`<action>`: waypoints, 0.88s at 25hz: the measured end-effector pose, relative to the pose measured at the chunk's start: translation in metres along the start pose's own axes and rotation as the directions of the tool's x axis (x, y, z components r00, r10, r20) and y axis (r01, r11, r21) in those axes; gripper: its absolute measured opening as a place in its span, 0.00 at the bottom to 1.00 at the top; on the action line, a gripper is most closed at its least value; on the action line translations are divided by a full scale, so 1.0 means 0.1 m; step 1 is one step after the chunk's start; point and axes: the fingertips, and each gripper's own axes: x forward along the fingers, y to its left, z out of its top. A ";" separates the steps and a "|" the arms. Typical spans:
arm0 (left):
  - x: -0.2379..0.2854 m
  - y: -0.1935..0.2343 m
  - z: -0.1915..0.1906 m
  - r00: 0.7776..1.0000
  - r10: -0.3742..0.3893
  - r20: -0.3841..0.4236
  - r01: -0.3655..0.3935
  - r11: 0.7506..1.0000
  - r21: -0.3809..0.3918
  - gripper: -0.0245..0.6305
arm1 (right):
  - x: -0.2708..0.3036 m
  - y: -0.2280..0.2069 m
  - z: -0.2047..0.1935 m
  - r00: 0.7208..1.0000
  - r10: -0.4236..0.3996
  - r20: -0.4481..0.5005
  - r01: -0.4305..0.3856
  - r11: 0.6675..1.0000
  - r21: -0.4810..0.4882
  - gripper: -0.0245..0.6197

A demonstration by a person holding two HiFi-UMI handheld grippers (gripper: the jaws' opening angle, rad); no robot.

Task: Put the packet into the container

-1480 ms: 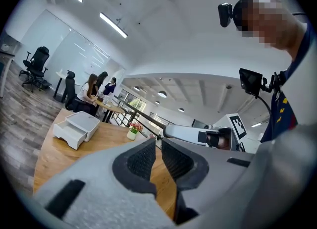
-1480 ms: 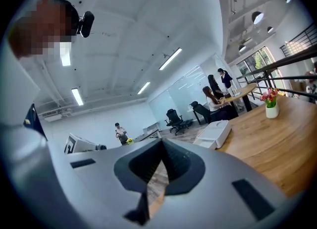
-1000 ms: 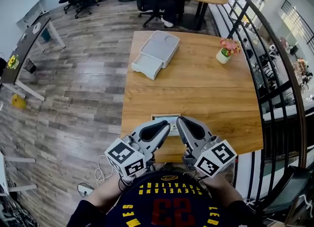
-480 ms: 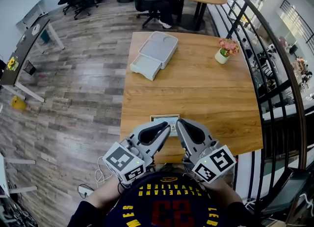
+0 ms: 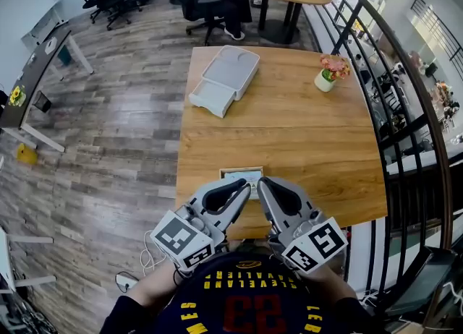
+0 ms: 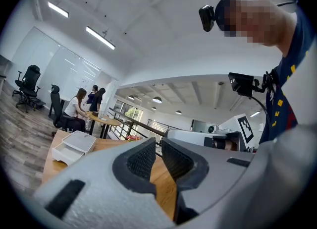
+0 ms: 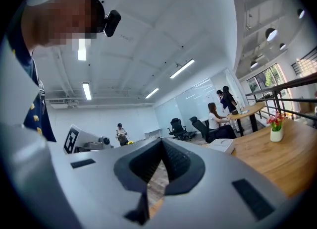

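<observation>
The left claw is showing only a thin slit between its tips, with nothing in it, and the right claw is pressing its jaws together on nothing. Both are pointing inward at lower centre of the head view, tips near each other. Just beyond those tips the packet is lying flat at the near edge of the wooden surface, touched by neither claw. The container, a white box with its drawer pulled out, is sitting at upper centre, well apart from the packet, and a flower pot is standing to its right. The pick-up is not yet starting, I judge. The next move is calling for one claw to spread, come down over the packet and clamp on it, then carry it to the open drawer.
</observation>
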 end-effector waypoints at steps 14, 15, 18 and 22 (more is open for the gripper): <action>0.02 -0.01 -0.09 1.000 0.009 -0.017 -0.009 1.000 -0.012 0.09 | -0.03 -0.02 -0.07 1.000 0.001 -0.013 -0.001 1.000 0.012 0.06; 0.02 -0.01 -0.09 1.000 0.009 -0.018 -0.009 1.000 -0.013 0.09 | -0.03 -0.02 -0.08 1.000 0.001 -0.013 -0.001 1.000 0.013 0.06; 0.02 -0.02 -0.11 1.000 0.008 -0.023 -0.009 1.000 -0.015 0.09 | -0.03 -0.01 -0.08 1.000 0.005 -0.012 -0.005 1.000 0.016 0.06; 0.01 -0.05 -0.14 1.000 0.006 -0.029 -0.006 1.000 -0.017 0.09 | -0.05 0.00 -0.08 1.000 0.007 -0.012 -0.007 1.000 0.021 0.05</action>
